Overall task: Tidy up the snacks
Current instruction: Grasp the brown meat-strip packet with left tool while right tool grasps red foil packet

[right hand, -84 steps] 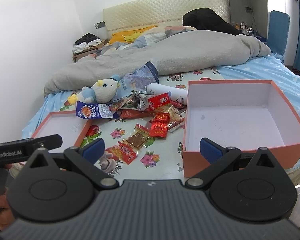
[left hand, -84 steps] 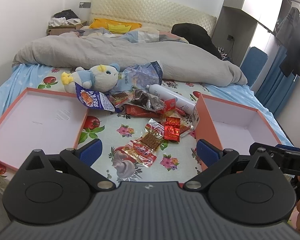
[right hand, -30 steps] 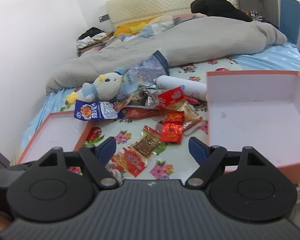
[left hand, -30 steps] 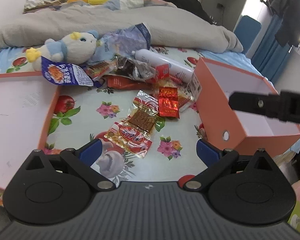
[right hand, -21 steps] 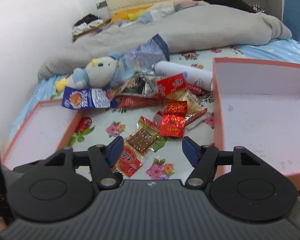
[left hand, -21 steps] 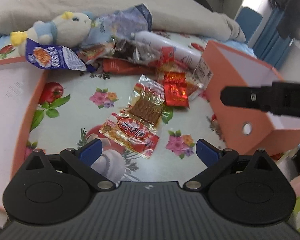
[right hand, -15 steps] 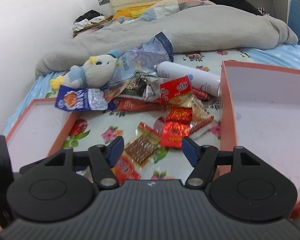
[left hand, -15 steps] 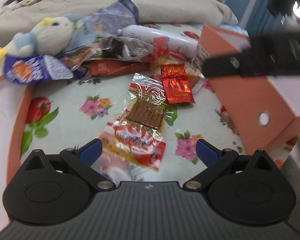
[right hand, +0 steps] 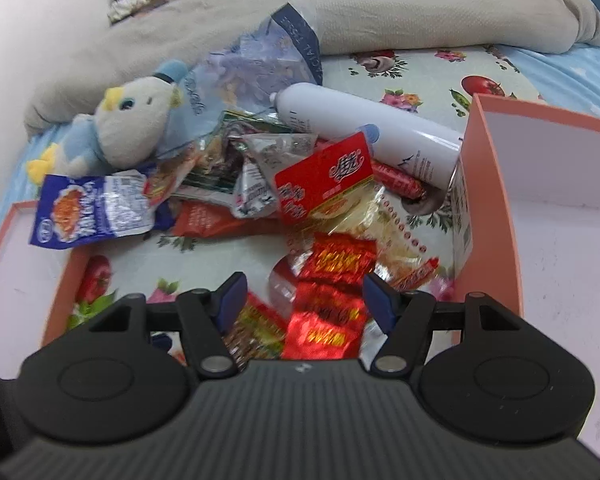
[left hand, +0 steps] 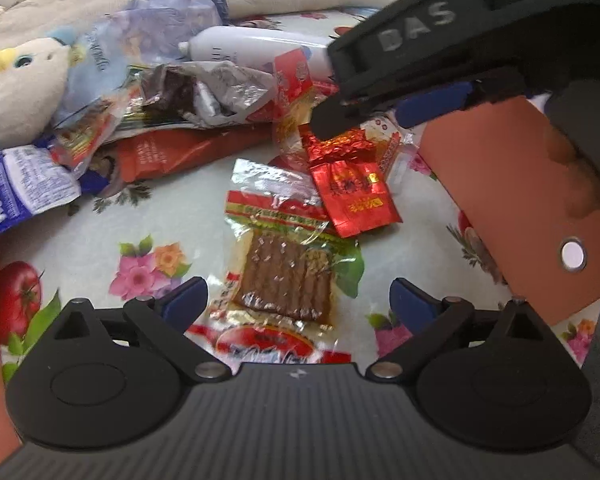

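**Both grippers low over the snack pile, nothing gripped**

Left to right on the bed:
- Shallow orange tray [right hand: 66, 280] at the left edge, with the blue-and-white snack bag [right hand: 88, 210] lying over its far rim.
- Plush toy [right hand: 128, 128] behind that bag, against the grey duvet [right hand: 380, 12].
- Left gripper [left hand: 298, 298]: jaws spread wide over the clear packet of brown strips [left hand: 286, 276], pads not touching it.
- Right gripper [right hand: 302, 298]: jaws have just been closing, now partly spread, straddling the red foil packets [right hand: 336, 280] (whether the pads touch is not clear, blurred).
- White bottle [right hand: 364, 140] lies on its side behind the pile, its base at the orange box [right hand: 488, 216].
- The box sits at the right edge of the floral sheet [left hand: 100, 232].
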Demonstrator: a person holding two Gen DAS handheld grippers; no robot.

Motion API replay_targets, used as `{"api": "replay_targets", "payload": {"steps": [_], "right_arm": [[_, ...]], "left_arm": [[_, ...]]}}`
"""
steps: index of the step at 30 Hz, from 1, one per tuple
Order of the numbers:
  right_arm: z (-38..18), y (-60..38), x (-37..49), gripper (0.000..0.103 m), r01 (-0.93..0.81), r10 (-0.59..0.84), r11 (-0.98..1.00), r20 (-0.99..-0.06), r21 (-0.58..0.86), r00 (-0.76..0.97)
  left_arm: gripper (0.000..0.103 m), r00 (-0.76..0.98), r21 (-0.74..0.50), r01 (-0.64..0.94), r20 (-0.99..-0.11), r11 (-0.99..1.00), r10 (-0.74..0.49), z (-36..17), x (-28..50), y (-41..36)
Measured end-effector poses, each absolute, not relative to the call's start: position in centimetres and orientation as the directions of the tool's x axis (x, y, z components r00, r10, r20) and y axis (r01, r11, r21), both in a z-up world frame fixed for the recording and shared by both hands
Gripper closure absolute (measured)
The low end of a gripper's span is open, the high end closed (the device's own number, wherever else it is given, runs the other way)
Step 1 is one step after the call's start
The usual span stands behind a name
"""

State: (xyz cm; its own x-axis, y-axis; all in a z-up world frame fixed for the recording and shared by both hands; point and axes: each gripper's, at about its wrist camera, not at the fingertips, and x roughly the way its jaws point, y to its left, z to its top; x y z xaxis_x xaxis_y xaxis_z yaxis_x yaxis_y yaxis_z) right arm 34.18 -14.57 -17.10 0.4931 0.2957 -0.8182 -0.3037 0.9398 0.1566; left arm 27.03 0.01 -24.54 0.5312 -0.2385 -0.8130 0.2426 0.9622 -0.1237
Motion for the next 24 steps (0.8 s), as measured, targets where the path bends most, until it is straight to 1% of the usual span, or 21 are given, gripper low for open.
{"api": "replay_targets", "payload": {"steps": [2, 4, 5, 8, 10, 13, 14, 16, 20, 21, 23, 24], "right_arm": [[-17.6, -14.4, 34.9, 0.037, -0.284, 0.262, 0.95, -0.828, 0.131, 0.495], [-18.1, -14.3, 35.4, 0.037, -0.269, 0.248, 0.955, -0.834, 0.125, 0.493], [-18.4, -14.4, 35.5, 0.037, -0.269, 0.25, 0.955, -0.833, 0.127, 0.493], [-19.6, -14.2, 35.9, 0.037, -0.277, 0.24, 0.955, -0.836, 0.111, 0.493], [-20.5, -14.0, 36.1, 0.037, -0.29, 0.228, 0.953, -0.834, 0.086, 0.503], [-21.5, -13.4, 36.2, 0.037, -0.305, 0.174, 0.952, -0.822, 0.0, 0.543], [-21.7, -13.4, 36.3, 0.037, -0.3, 0.16, 0.954, -0.825, -0.012, 0.542], [-22.0, -13.6, 36.4, 0.037, -0.284, 0.172, 0.959, -0.831, 0.018, 0.528], [-22.4, -13.0, 35.8, 0.037, -0.305, 0.142, 0.952, -0.827, -0.038, 0.545], [-22.4, -13.0, 35.7, 0.038, -0.301, 0.139, 0.953, -0.828, -0.039, 0.544], [-22.4, -13.1, 35.4, 0.038, -0.307, 0.139, 0.951, -0.828, -0.041, 0.543], [-22.6, -13.1, 35.2, 0.041, -0.318, 0.145, 0.947, -0.823, -0.046, 0.549]], "left_arm": [[0.004, 0.536, -0.077, 0.268, -0.816, 0.96, -0.215, -24.8, 27.4, -0.5], [0.008, 0.546, 0.0, 0.292, -0.821, 0.956, -0.167, -25.2, 27.5, -1.1], [0.008, 0.549, 0.006, 0.299, -0.819, 0.954, -0.167, -25.4, 27.5, -1.1], [0.009, 0.539, -0.045, 0.282, -0.819, 0.958, -0.197, -26.5, 27.6, -0.5], [0.008, 0.581, -0.007, 0.274, -0.795, 0.962, -0.172, -27.0, 27.4, -0.7], [0.009, 0.606, -0.021, 0.249, -0.777, 0.968, -0.172, -27.3, 27.3, -1.1], [0.009, 0.607, -0.019, 0.244, -0.777, 0.97, -0.168, -27.3, 27.3, -1.2], [0.012, 0.596, -0.028, 0.239, -0.785, 0.971, -0.169, -27.1, 27.3, -1.3], [0.013, 0.604, -0.016, 0.244, -0.78, 0.97, -0.165, -27.2, 27.1, -1.5], [0.014, 0.606, -0.016, 0.244, -0.778, 0.97, -0.165, -27.2, 27.1, -1.5], [0.02, 0.614, -0.019, 0.239, -0.772, 0.971, -0.166, -27.1, 26.8, -1.6], [0.024, 0.619, -0.017, 0.236, -0.769, 0.972, -0.163, -27.1, 26.6, -1.6]]}}
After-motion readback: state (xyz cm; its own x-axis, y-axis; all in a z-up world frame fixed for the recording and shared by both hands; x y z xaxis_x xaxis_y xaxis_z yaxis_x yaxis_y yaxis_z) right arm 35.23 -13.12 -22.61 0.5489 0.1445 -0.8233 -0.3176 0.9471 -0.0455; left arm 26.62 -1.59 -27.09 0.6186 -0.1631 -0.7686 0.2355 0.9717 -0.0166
